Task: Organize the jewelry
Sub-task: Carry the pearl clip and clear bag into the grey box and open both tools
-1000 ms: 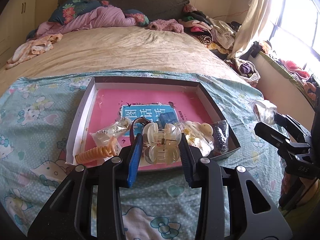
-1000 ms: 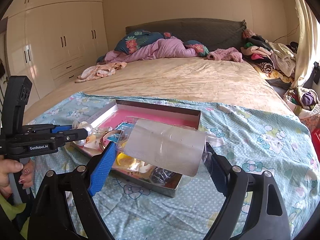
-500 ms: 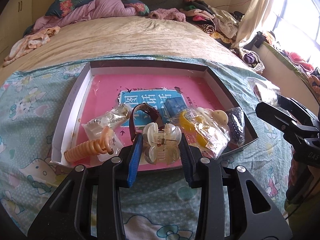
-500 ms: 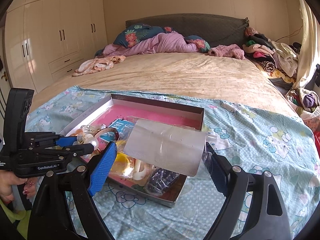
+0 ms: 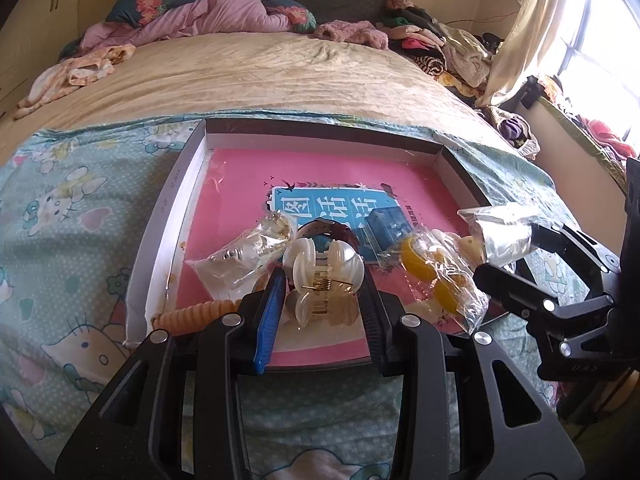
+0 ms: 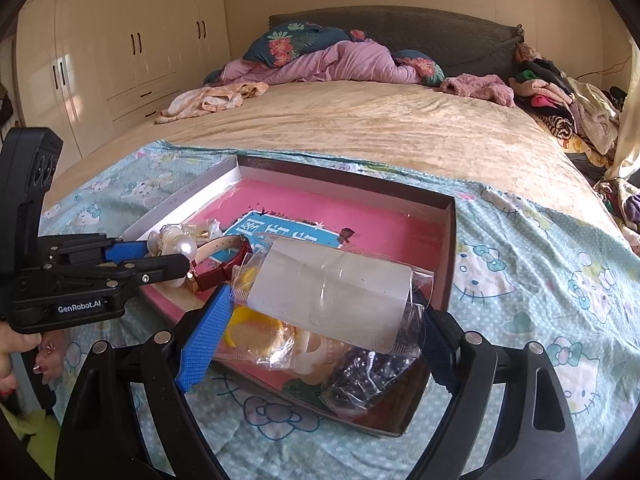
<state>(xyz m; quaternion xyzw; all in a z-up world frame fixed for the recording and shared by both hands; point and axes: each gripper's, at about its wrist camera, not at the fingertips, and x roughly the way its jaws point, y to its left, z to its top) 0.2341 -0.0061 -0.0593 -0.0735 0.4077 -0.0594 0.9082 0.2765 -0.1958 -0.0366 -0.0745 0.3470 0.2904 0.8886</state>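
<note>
A shallow box with a pink floor (image 5: 328, 168) (image 6: 360, 216) lies on the bed. My left gripper (image 5: 322, 288) is shut on a pearly white hair claw clip (image 5: 322, 276) just above the box's near edge; it also shows in the right wrist view (image 6: 176, 246). My right gripper (image 6: 320, 304) is shut on a clear plastic packet with a white card (image 6: 336, 296), held over the box's near right corner, also seen in the left wrist view (image 5: 504, 230). In the box lie a red watch (image 6: 224, 264), bagged yellow pieces (image 5: 432, 276), a bagged trinket (image 5: 244, 256) and an orange coil tie (image 5: 196, 314).
The box sits on a teal Hello Kitty sheet (image 6: 540, 280) over a beige bedspread (image 5: 260, 76). A dark bagged item (image 6: 360, 376) lies in the box's near corner. Pillows and clothes pile at the bed's head (image 6: 340, 60). Wardrobes (image 6: 120, 52) stand left, a window (image 5: 600, 20) right.
Both grippers have moved forward and lower over the box's near edge, each still holding its item. The right gripper has come closer to the left one.
</note>
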